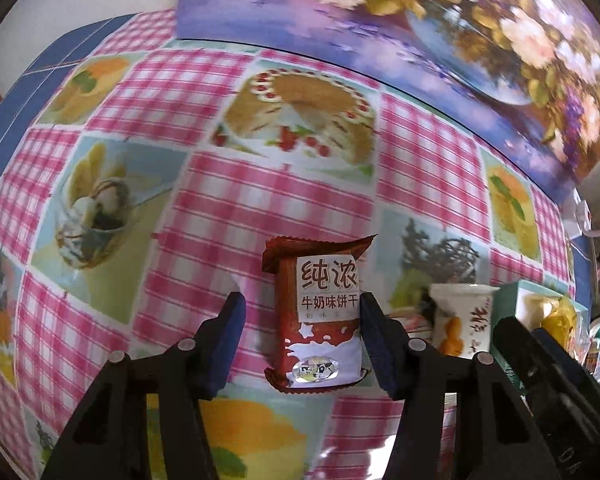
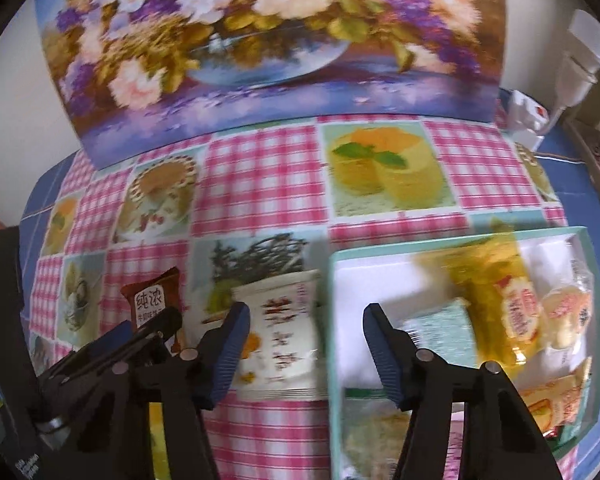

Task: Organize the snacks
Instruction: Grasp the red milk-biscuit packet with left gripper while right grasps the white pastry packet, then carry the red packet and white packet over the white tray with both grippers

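Note:
A red-brown milk biscuit packet (image 1: 316, 320) lies on the checked tablecloth (image 1: 260, 200) between the fingers of my left gripper (image 1: 300, 300). The right pad sits at the packet's edge and the left pad stands apart from it, so the gripper is open. A white snack packet (image 2: 278, 336) lies just left of a teal-rimmed white tray (image 2: 452, 237). My right gripper (image 2: 307, 309) is open above the packet's right edge and the tray's left rim. The tray holds a yellow packet (image 2: 496, 300), a teal-patterned packet (image 2: 444, 332) and a clear bag of pale biscuits (image 2: 568, 312).
A floral painting (image 2: 260, 40) stands propped along the table's back edge. A white box (image 2: 524, 112) and a white fixture (image 2: 580, 60) sit at the back right. Blue table surface (image 2: 572, 148) shows beyond the cloth's edges.

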Demonstrator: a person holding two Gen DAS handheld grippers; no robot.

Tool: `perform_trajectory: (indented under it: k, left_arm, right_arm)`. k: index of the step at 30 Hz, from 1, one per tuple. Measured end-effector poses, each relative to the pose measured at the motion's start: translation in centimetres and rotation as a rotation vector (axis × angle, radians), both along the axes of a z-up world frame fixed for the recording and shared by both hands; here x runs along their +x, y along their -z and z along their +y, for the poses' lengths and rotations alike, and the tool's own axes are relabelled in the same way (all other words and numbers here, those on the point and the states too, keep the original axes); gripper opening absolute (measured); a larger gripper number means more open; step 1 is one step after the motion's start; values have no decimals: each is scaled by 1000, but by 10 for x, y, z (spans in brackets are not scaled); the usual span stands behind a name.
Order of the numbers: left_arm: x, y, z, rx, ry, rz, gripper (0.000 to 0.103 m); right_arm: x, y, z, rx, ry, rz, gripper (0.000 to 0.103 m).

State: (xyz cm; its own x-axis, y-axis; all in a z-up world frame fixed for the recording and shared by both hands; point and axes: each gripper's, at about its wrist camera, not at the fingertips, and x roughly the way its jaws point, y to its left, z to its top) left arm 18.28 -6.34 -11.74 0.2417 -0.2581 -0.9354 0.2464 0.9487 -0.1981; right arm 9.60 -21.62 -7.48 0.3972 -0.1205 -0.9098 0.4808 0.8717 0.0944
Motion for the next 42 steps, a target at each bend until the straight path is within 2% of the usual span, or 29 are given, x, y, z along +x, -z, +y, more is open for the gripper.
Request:
perform_trajectory:
  k: [2, 8, 20, 27, 36, 39, 42]
  left_arm:
    - [3, 1, 7, 4, -12, 0, 59]
    - [9, 4, 20, -9, -29, 8, 59]
    - [7, 3, 18, -15, -36, 10, 59]
    - [6, 1, 17, -16, -45, 10, 57]
    - [8, 2, 21, -10, -63, 6, 57]
    - [7, 1, 25, -8, -73, 3, 55]
    - [7, 1, 26, -4, -78, 0, 48]
  right_arm:
    - [3, 3, 6, 7, -15, 1, 53]
    - [10, 15, 17, 30, -57, 21, 46]
    - [11, 24, 12, -2, -28, 40, 46]
    - [14, 25, 20, 107, -60, 5, 45]
    - [17, 26, 26, 85, -71, 7, 45]
    - [19, 27, 28, 71, -84, 11, 48]
    - [19, 29, 29, 53, -89, 28, 56]
